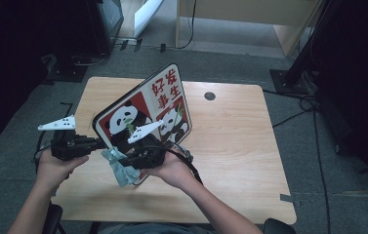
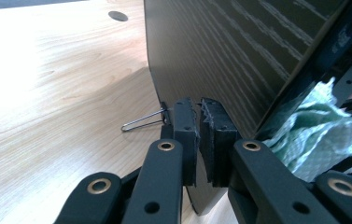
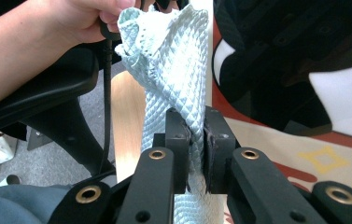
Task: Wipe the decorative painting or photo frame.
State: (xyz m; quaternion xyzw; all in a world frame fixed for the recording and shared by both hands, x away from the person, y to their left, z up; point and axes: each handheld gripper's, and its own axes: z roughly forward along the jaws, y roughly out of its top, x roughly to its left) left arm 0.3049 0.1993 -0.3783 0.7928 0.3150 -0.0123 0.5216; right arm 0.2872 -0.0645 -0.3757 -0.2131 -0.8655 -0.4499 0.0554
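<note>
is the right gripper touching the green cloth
Touching: in the right gripper view the right gripper has its jaws pinched on the cloth, which runs between them.

The tilted board [image 1: 145, 109] blocks the surface's [image 1: 230, 146] middle-left — the right half lies open, bare but for a dark hole [image 1: 210, 96] near the far edge.

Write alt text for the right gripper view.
The right gripper has its two black jaws shut on a pale green quilted cloth that stands up between them. Just right of the cloth is a red board printed with pandas; a hand shows at upper left.
</note>
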